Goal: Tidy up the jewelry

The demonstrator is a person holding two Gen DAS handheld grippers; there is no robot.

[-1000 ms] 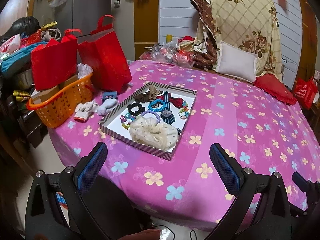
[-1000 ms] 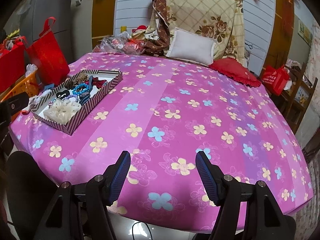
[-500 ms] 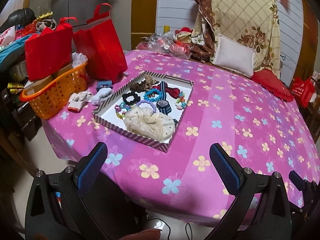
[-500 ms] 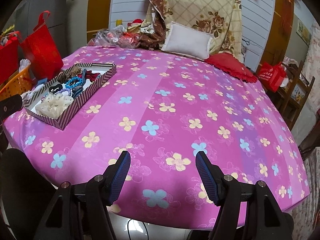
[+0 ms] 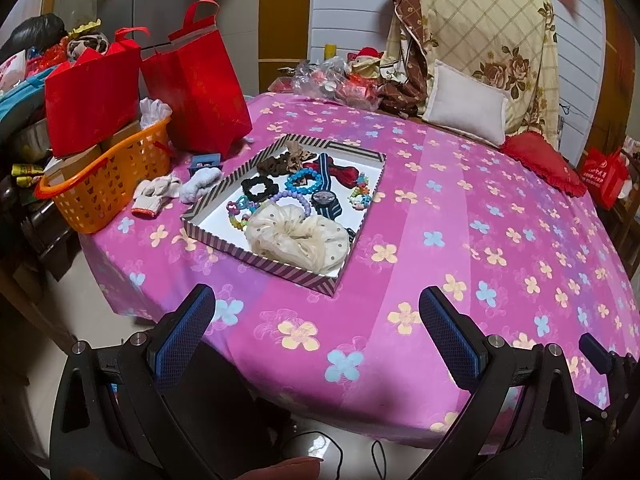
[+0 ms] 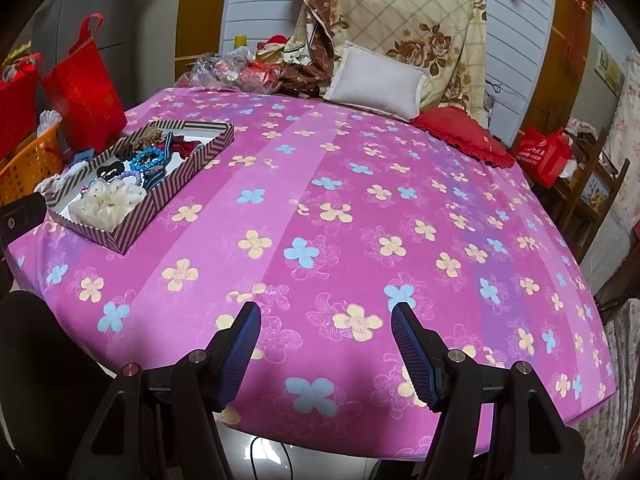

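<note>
The striped tray (image 5: 362,216) of jewelry, with a cream scrunchie (image 5: 297,239) at its near end, sits on the flowered desk (image 5: 460,216), while the left tool (image 5: 316,322) and right tool (image 6: 326,338) hover wide and empty near the desk's edge.

A pink floral table (image 5: 460,240) bears a striped tray (image 5: 260,258) and gloves (image 5: 154,194).

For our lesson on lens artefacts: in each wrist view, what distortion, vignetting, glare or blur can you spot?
Left wrist view: fisheye bends the table edge into a curve, corners go black, the tray is sharp, and the floor below shows a faint sheen. Right wrist view: same barrel curve and dark corners, wall boards bow, the tray at far left looks squeezed, and a pale floor reflection sits under the gripper; no motion blur.
</note>
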